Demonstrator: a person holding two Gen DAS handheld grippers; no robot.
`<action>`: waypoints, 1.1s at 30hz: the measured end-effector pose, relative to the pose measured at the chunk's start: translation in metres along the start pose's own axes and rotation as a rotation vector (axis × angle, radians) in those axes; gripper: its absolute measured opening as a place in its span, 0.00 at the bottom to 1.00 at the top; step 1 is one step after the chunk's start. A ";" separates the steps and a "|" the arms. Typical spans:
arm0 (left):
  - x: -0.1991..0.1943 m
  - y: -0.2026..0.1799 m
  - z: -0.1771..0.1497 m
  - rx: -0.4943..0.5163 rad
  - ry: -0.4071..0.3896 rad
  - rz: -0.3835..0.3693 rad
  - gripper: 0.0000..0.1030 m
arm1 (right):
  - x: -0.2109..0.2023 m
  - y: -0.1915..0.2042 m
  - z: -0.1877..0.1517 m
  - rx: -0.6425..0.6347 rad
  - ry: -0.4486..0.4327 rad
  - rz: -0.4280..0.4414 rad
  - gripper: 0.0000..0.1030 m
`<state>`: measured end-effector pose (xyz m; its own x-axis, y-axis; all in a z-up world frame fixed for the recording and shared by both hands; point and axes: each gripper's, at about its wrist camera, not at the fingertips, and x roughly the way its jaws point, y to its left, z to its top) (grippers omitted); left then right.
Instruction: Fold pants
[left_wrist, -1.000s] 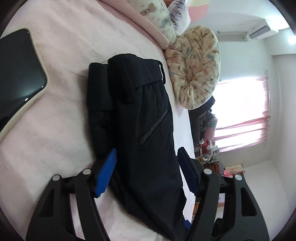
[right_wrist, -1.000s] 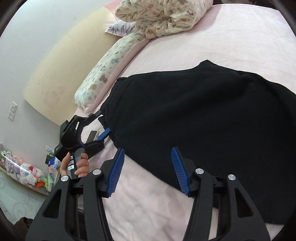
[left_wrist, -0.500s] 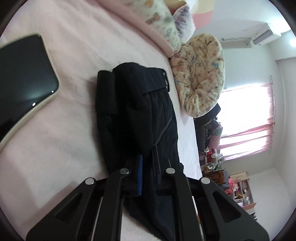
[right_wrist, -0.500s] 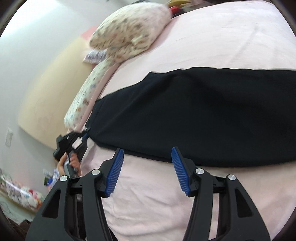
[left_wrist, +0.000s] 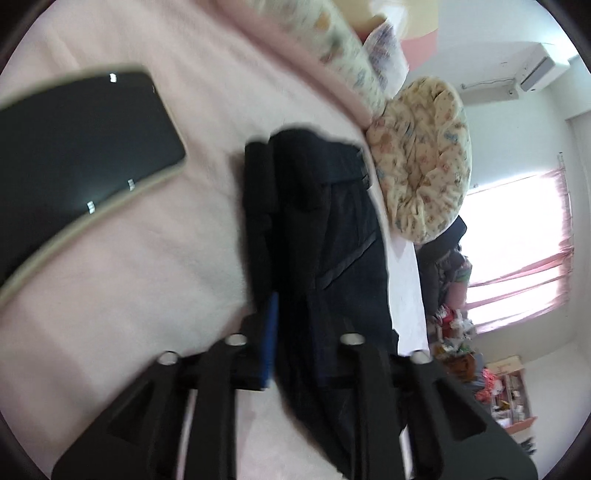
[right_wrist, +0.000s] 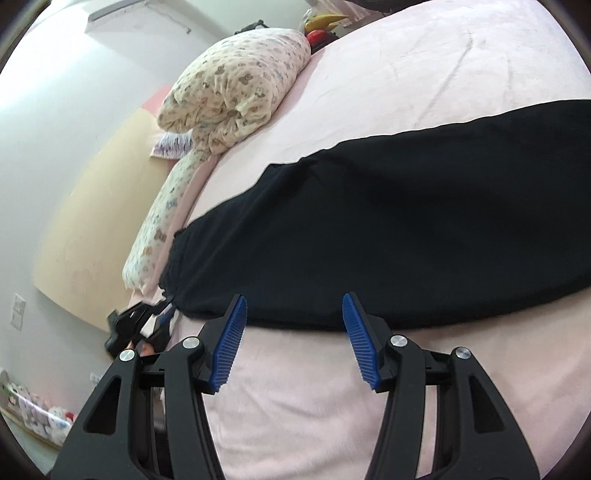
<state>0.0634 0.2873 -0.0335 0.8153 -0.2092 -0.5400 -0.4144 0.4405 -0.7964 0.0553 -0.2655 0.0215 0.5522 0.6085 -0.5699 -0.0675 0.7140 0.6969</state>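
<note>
Black pants (left_wrist: 332, 229) lie folded lengthwise on the pink bed (left_wrist: 155, 280), waistband at the far end. My left gripper (left_wrist: 295, 325) straddles their near part; its jaws are opening, with a bunch of the cloth still between them and the far pad hidden by it. In the right wrist view the pants (right_wrist: 406, 229) stretch as a long black band across the bed (right_wrist: 314, 398). My right gripper (right_wrist: 291, 321) stands open just short of their near edge, with nothing between its fingers. The left gripper (right_wrist: 140, 325) shows small at the pants' left end.
A dark phone in a pale case (left_wrist: 74, 155) lies on the bed left of the pants. A rolled patterned quilt (right_wrist: 236, 85) and a long pillow (right_wrist: 159, 236) sit along the headboard side. Beyond the bed are a window with pink curtains (left_wrist: 517, 240) and shelf clutter.
My left gripper went from open around the pants to shut on them, and its jaws have now parted again. The right gripper swung along the pants' near edge and stayed open.
</note>
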 end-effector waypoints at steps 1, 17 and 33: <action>-0.007 -0.004 -0.003 0.021 -0.028 0.013 0.42 | 0.005 0.002 0.000 -0.014 -0.002 -0.008 0.55; 0.007 -0.093 -0.080 0.526 0.059 -0.121 0.95 | -0.182 -0.177 0.017 0.584 -0.548 -0.236 0.62; 0.035 -0.088 -0.092 0.548 0.090 0.047 0.98 | -0.230 -0.300 0.028 0.854 -0.720 -0.357 0.52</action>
<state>0.0913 0.1610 -0.0071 0.7536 -0.2414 -0.6114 -0.1586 0.8359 -0.5255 -0.0283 -0.6294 -0.0440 0.7883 -0.1119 -0.6050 0.6150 0.1735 0.7692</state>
